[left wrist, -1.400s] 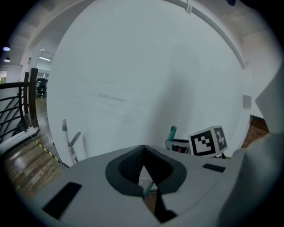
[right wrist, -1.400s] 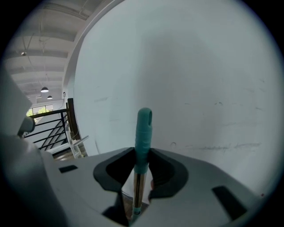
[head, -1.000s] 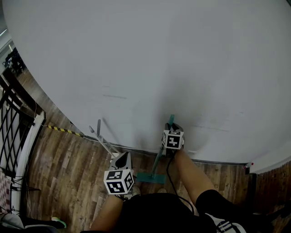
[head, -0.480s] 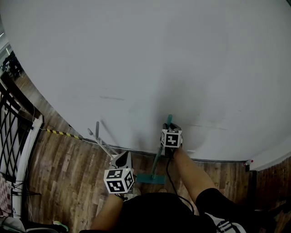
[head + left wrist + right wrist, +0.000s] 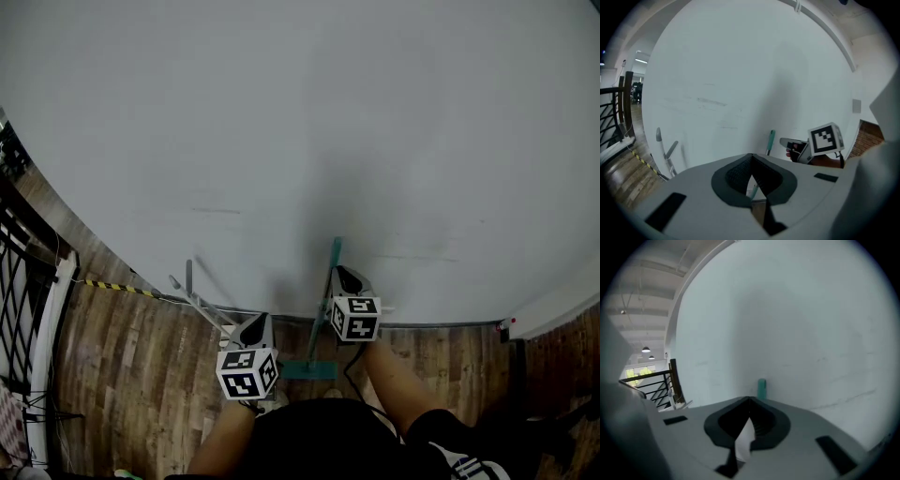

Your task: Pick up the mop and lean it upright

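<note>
The mop stands upright against the white wall, its teal handle (image 5: 334,255) rising from the flat teal head (image 5: 308,369) on the wooden floor. My right gripper (image 5: 346,275) hangs just right of the handle, apart from it. Its jaws are closing with nothing between them, and the handle's tip (image 5: 761,387) shows beyond the right gripper (image 5: 749,402). My left gripper (image 5: 253,325) is lower and to the left, pointed at the wall. From the left gripper (image 5: 751,157), shut and holding nothing, I see the mop handle (image 5: 771,140) and the right gripper (image 5: 786,142).
A grey metal frame (image 5: 194,292) leans on the wall left of the mop. A black railing (image 5: 21,281) stands at the far left, with yellow-black tape (image 5: 116,287) along the floor by the wall. The white wall (image 5: 375,141) fills the view ahead.
My right gripper has come off the mop handle and drawn back and down, to the handle's right. The mop stays leaning on the wall. The left gripper has hardly moved.
</note>
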Available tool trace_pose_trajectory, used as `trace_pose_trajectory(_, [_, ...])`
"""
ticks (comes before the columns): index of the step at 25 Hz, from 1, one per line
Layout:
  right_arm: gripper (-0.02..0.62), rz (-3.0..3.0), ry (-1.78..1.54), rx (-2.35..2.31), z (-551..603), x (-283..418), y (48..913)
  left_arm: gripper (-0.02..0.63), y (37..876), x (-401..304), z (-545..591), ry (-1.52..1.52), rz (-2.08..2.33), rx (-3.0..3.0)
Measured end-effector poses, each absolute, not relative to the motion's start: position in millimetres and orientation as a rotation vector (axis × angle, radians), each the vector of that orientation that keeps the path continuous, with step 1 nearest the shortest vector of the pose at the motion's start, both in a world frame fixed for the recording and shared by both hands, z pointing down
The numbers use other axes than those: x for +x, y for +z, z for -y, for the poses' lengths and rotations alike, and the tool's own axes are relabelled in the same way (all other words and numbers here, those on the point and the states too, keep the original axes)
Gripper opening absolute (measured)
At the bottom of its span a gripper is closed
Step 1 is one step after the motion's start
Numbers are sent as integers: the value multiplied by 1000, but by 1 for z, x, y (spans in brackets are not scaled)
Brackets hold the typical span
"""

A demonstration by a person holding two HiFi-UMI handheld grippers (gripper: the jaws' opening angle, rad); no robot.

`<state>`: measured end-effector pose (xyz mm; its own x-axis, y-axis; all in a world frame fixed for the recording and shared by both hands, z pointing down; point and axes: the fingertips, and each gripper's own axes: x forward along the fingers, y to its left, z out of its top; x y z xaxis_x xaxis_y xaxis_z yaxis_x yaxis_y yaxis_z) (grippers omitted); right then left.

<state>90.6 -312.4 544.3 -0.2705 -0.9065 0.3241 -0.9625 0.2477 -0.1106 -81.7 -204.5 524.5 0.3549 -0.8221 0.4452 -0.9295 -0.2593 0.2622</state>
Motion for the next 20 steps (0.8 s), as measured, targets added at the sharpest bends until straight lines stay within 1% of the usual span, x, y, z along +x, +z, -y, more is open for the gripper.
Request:
trace_pose_trajectory(1, [14,2324,386,1792,304,93,532,-3,526,-79,206,300,1513,2149])
trace_pose_trajectory(8, [12,2359,264,1807,245,90,485,-5,523,-65,215,293,1463,2183])
trace_pose_trajectory(13, [12,2376,305,1735,225,85,496,-5,523,-63,219,289,1447,2187])
trace_pose_trajectory(20, [12,2371,384,1759,227,96,499,-3,519,-55,219,285,1429,2208])
